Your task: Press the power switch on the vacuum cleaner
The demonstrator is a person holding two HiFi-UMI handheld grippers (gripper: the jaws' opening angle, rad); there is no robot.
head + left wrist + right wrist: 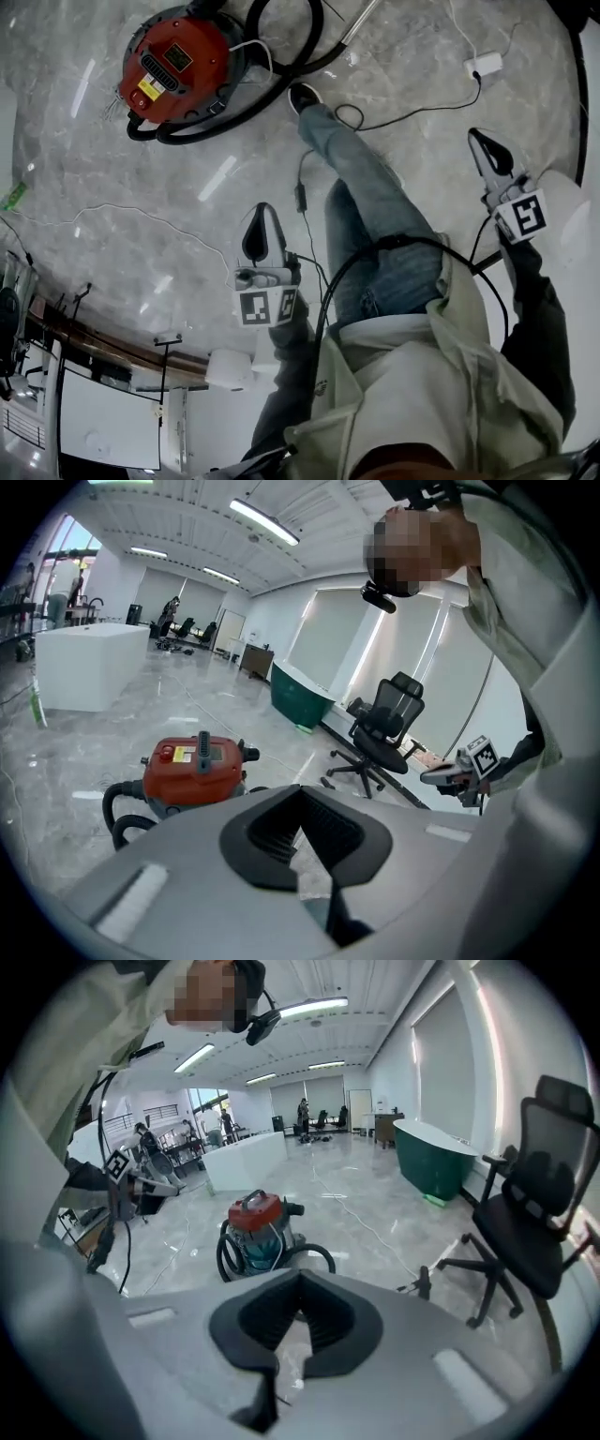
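Head view: red vacuum cleaner (178, 66) sitting on the marble floor (94, 187), ahead and left, well apart from both grippers. On left gripper (264, 214) and right gripper (480, 141) alike, jaws closed, seemingly tip to tip, gripping nothing.

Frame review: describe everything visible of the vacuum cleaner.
The vacuum cleaner stands upright on the marble-look floor. It has a round red lid with a black handle and a yellow label, over a teal and metal drum. Its black hose lies coiled round the base, and a white cable drapes over it.
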